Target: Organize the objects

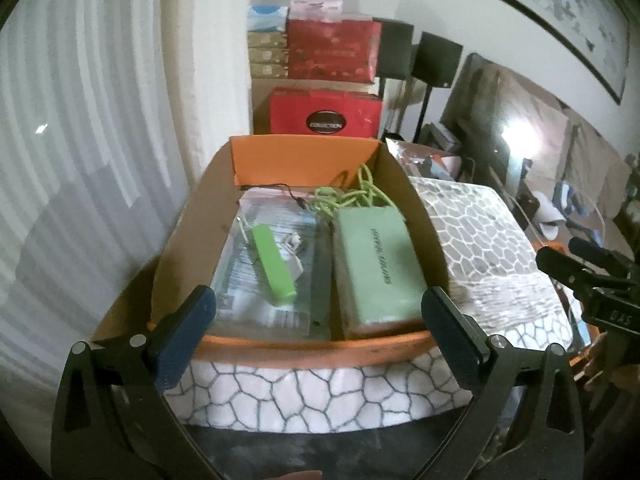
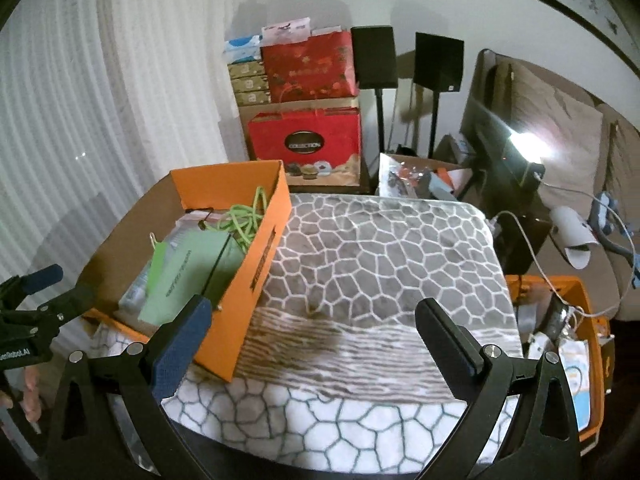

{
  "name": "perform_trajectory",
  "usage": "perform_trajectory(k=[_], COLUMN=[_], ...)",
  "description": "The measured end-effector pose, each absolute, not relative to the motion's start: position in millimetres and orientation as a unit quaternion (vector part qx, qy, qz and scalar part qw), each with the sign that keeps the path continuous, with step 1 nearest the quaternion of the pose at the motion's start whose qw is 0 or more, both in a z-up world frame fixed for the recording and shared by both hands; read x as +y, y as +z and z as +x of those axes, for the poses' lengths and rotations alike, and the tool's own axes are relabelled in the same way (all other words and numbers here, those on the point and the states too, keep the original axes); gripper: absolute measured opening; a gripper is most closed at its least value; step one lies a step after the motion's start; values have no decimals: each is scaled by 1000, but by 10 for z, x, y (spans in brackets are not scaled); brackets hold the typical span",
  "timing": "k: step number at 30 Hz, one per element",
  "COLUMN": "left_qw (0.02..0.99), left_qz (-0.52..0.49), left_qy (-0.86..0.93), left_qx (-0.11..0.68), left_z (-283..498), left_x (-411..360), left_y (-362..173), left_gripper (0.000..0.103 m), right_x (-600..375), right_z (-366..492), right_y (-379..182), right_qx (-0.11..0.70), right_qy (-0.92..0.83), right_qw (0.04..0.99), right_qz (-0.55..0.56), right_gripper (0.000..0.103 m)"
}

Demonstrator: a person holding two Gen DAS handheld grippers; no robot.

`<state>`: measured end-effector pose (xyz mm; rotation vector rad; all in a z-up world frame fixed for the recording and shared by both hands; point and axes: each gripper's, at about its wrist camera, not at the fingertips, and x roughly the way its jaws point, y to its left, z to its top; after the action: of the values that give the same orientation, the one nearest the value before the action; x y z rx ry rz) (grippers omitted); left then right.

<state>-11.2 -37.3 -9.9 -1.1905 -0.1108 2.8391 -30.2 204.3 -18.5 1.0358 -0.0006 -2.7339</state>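
Evidently both grippers hung empty, jaws wide: the left gripper (image 1: 316,320) over the orange box (image 1: 304,152) holding the pale green case (image 1: 376,268) and power bank (image 1: 274,266), the right gripper (image 2: 312,336) above the patterned blanket (image 2: 384,248). Any further item would best go into the box's free left side, lowered flat.

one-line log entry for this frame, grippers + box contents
left gripper: open, empty, at orange box | right gripper: open, empty, over patterned mat | box: mint case, green power bank, green cord

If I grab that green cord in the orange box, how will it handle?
The green cord lies in loose tangled loops, so it probably hangs floppy and light. It sits beside the mint case, so loops might snag there.
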Motion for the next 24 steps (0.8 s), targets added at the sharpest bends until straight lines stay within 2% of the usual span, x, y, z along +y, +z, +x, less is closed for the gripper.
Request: perform_trajectory(k=[24], left_qw=[50], left_qz=[-371], left_qy=[927], left_qx=[-24], left_z=[274], left_x=[-60], left_y=[-45], left_gripper=[103], right_x=[2179], right_z=[342], right_y=[-162], right_qx=[8], right_qy=[-946], right_qw=[57], right_qz=[318], right_gripper=[102])
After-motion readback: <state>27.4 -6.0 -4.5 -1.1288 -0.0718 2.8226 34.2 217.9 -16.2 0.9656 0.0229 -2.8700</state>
